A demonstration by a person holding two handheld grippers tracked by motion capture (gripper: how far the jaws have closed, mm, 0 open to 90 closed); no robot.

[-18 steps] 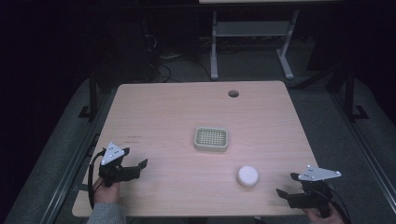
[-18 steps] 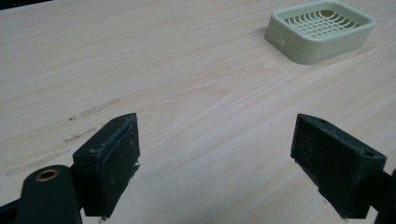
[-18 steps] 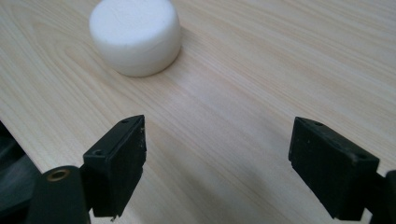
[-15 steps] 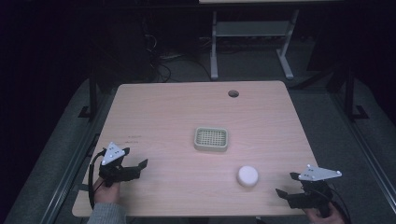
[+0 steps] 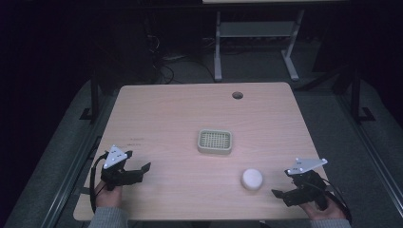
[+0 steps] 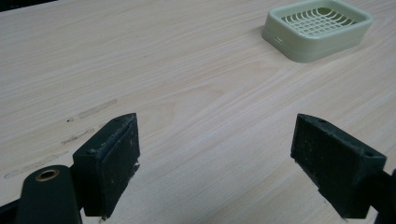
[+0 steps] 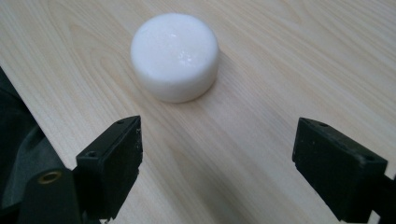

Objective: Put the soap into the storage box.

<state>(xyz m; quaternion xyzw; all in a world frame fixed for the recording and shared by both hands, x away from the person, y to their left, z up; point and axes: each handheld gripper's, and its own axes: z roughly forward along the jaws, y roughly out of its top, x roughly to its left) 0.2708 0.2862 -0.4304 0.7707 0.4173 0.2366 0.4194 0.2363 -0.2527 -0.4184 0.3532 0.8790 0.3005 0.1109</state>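
Dim floor hides detail; right gripper gapes near soap.

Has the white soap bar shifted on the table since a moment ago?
No. The soap bar lies in the same spot, right of and nearer than the tray.

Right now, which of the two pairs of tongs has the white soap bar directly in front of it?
The right tongs: the round white soap bar lies just ahead of their open jaws. The left tongs face bare table, the green soap dish farther off.
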